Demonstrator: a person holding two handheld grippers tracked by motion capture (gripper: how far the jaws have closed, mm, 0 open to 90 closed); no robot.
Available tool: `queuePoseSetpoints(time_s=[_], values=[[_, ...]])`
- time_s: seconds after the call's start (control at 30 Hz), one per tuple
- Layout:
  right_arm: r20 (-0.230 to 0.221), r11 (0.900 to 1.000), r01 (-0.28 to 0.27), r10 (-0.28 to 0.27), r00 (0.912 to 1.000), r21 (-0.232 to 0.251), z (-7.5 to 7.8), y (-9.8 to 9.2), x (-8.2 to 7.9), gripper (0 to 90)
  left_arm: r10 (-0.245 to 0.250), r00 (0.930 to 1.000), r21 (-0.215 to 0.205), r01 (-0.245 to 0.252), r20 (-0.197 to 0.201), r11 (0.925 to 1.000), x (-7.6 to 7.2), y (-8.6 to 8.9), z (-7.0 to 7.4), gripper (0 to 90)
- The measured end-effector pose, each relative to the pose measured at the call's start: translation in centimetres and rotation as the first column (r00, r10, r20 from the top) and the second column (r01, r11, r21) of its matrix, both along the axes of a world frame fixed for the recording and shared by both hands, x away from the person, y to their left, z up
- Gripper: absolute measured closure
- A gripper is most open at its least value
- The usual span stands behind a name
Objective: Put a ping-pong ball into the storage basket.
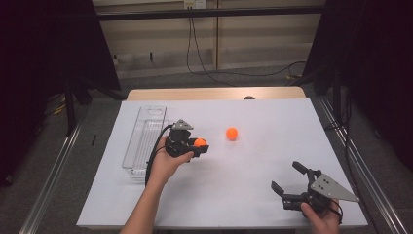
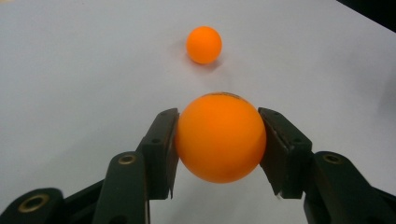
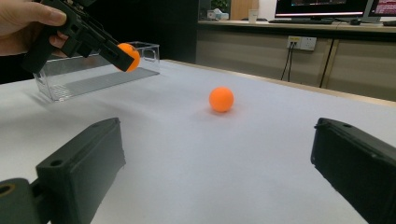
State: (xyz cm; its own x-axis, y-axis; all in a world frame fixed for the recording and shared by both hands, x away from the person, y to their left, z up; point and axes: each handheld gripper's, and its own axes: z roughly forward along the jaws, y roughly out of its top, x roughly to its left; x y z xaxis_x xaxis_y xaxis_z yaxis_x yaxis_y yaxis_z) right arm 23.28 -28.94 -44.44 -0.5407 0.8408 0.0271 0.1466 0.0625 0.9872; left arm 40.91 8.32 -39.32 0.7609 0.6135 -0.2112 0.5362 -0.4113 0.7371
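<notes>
Clear bin [image 1: 145, 141] far left on the white tabletop [image 1: 243, 165], then just right of it the left gripper [image 1: 198, 145], jaws pinching an orange ball [image 2: 219, 137] and holding it up off the surface. Bit further right, second ball [image 1: 232, 133] sitting loose on the tabletop, well apart from everything. Way over right near the front edge, right gripper [image 1: 287, 181], jaws spread wide, nothing in them.
</notes>
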Motion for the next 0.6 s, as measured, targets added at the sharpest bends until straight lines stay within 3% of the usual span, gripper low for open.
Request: queuePoseSetpoints(time_s=[0.6], values=[[-0.001, 1.0, -0.002, 0.002, 1.0, 0.002, 0.0, 0.1, 0.0, 2.1, 0.032, 0.9995, 0.015, -0.032, 0.005, 0.9994, 0.3, 1.1, 0.0, 50.5]])
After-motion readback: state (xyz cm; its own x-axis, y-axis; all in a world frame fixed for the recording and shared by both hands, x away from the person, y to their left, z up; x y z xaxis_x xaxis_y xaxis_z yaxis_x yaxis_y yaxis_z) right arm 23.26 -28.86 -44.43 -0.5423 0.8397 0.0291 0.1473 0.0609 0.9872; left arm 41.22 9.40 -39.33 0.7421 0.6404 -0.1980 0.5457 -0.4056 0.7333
